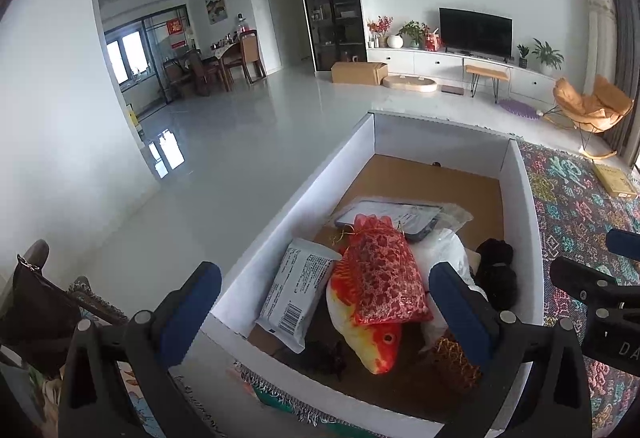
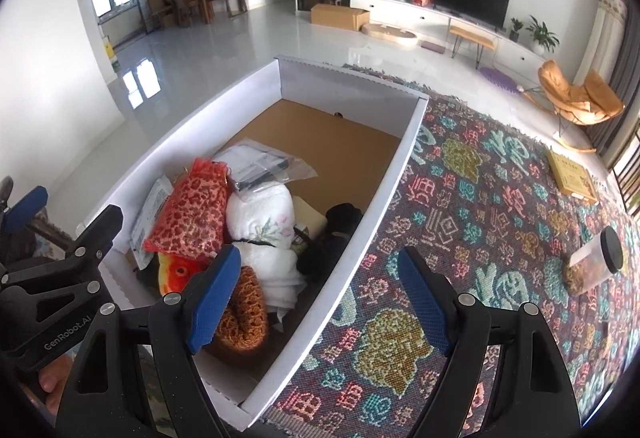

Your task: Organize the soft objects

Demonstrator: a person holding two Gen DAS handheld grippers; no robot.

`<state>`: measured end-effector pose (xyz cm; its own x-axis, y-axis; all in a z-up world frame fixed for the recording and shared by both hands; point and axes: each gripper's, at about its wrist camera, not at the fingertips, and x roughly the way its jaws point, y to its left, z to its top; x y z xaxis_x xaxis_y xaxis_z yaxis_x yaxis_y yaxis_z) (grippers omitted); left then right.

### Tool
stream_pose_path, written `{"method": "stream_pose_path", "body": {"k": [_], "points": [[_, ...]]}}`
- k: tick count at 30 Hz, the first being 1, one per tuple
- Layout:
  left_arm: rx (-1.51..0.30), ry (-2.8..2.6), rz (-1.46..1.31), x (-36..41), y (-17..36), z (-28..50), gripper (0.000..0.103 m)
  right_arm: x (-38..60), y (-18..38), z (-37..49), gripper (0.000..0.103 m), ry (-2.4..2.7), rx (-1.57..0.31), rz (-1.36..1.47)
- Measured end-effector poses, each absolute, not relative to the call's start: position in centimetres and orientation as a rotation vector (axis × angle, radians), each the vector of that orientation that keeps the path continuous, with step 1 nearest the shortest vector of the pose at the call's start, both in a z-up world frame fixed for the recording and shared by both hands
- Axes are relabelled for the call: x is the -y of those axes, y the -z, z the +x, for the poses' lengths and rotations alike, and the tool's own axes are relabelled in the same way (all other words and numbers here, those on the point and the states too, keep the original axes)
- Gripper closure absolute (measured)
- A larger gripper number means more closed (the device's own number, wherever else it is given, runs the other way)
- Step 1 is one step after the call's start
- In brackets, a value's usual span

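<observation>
So here's where we are: on the far left, outside the box (image 1: 280, 205), a dark bag (image 1: 36, 302) sits by the left gripper (image 1: 324, 314), which hangs spread wide with nothing between its pads. It hovers over the near end of the box, straddling the pile.

Moving right through the box, we see a grey packet (image 1: 298, 298) leaning against the left wall, then the red mesh pouch (image 1: 380, 274) lying on top of the fish plush (image 1: 368, 338), then a white towel (image 2: 264, 226) bundle, an orange net scrubber (image 2: 244, 314) at the near end, and something black and fuzzy (image 1: 496, 270) against the right wall. A plastic sleeve with papers (image 1: 396, 217) lies flat behind the pile.

The right gripper (image 2: 320, 302) is also wide open and empty, with one pad over the scrubber and the other out over the patterned rug (image 2: 480, 197). Further right on the rug lie a clear jar (image 2: 592, 262) on its side and a yellow book (image 2: 570, 177).

Our take: most soft stuff looks boxed already, all crammed at the near end. If we tidy next, we'd pinch the pouch by its gathered neck, not the body, since mesh slips and the plush underneath may drag along. Lift straight up and stay clear of the box wall.
</observation>
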<state>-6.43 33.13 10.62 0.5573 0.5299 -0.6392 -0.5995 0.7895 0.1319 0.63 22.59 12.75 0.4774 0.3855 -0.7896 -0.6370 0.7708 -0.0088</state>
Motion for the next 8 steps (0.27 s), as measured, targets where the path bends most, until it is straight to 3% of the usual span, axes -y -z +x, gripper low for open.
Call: {"method": "stream_pose_path", "body": {"k": [8], "points": [[-0.68, -0.67, -0.072, -32.25, -10.76, -6.7, 0.0, -22.19, -12.53, 0.45, 0.02, -0.646, -0.862, -0.309]]}}
